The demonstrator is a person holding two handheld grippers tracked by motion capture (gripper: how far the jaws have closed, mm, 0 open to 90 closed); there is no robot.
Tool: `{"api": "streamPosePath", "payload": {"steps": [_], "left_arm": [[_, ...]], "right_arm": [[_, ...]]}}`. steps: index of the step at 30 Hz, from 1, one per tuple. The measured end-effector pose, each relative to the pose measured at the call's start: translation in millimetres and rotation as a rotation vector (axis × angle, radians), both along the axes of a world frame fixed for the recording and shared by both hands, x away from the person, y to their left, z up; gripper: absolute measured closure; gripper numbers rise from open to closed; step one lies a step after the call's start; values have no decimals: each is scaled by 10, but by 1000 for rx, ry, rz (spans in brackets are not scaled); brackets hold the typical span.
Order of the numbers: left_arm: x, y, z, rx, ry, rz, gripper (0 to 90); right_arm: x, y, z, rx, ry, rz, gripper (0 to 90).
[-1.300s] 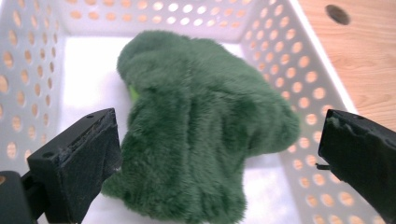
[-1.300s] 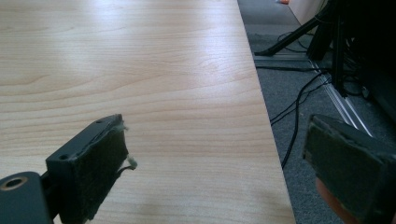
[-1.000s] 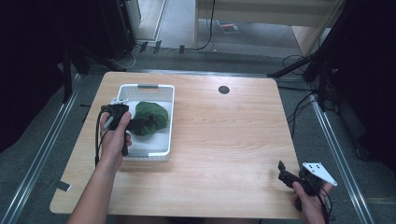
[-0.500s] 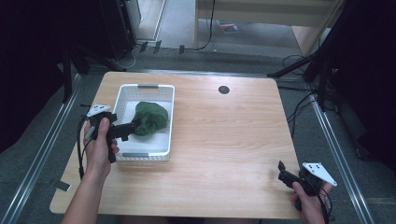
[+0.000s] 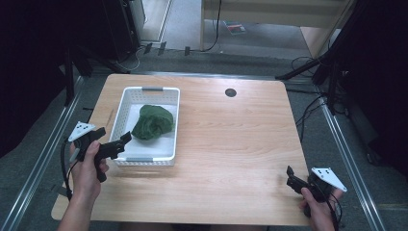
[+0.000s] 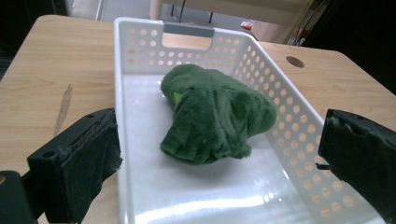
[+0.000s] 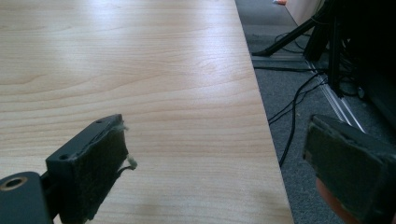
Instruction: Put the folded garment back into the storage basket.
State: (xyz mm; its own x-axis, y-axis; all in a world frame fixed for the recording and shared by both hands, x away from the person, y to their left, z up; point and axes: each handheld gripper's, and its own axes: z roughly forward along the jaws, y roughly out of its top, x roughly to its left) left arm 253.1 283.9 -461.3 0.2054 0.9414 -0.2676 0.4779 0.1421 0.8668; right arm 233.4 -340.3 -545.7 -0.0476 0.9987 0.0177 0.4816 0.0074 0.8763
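High view first: a light wooden table (image 5: pixel 231 144) stands in front of me, and on its left part sits a white perforated basket (image 5: pixel 169 120), long side running away from the person, with a grey handle strip at its far end and another at its near end. Inside it, toward the far half, lies a bunched-up dark green plush cloth (image 5: pixel 153 122) resting on the white floor of the basket, its right side close to the right wall. The left gripper (image 5: pixel 126 138) is held in the left hand (image 5: pixel 89 166) at the near left corner of the basket, its jaws pointing over the basket's near rim toward the cloth but apart from it. In the left gripper view the two black jaws stand wide, one at each lower corner, with the basket (image 6: pixel 135 70) and the green cloth (image 6: pixel 215 116) between and beyond them, nothing in their grasp. Over at the near right corner of the table, the right gripper (image 5: pixel 291 177) is held by the right hand (image 5: pixel 320 207), well apart from the basket. The right gripper view shows its jaws also spread wide and empty above bare wood (image 7: pixel 140 70), right by the table's edge, with grey floor and black cables (image 7: pixel 294 116) past it. A small dark round hole (image 5: pixel 230 92) marks the table's far side.
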Motion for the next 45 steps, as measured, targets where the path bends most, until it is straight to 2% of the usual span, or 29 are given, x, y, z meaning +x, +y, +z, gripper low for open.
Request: {"api": "streamPosePath", "payload": {"steps": [2, 5, 7, 14, 17, 21, 24, 26, 33, 38, 40, 42, 45], "left_arm": [[-50, 44, -49, 3, -6, 13, 0], [-156, 106, -108, -36, -31, 13, 0], [-229, 114, -128, -13, -48, 17, 0], [-435, 202, -205, -6, -83, 31, 0], [-496, 234, -274, 16, -95, 39, 0], [-556, 322, -387, -28, -94, 42, 0], [-608, 382, -479, -18, -99, 46, 0], [-643, 436, -546, -40, -93, 46, 0], [-654, 613, -743, 18, -74, 85, 0], [-627, 681, -853, 17, -74, 85, 0], [-625, 691, -895, 21, -65, 93, 0], [-627, 698, -919, 7, -52, 96, 0], [-634, 685, -916, 34, -60, 103, 0]], "right_arm": [[0, 1, 0, -1, 0, -1, 67], [-2, 0, 0, -1, -1, 0, 66], [-1, -2, 0, 3, -1, -3, 65], [-2, -3, 1, 2, 0, 1, 63], [-2, -3, 1, 2, 1, 2, 63], [1, -1, 0, 0, 0, 0, 63], [-1, -1, 0, 1, 0, -1, 62], [1, -2, 0, 1, 1, 0, 61], [-1, -2, 1, 1, 0, 0, 60], [1, -7, 0, 2, -1, 4, 58], [4, -5, 0, 2, -1, 6, 58], [1, -4, 0, 1, 1, 7, 57], [0, -7, 0, 1, -1, 5, 57]]}}
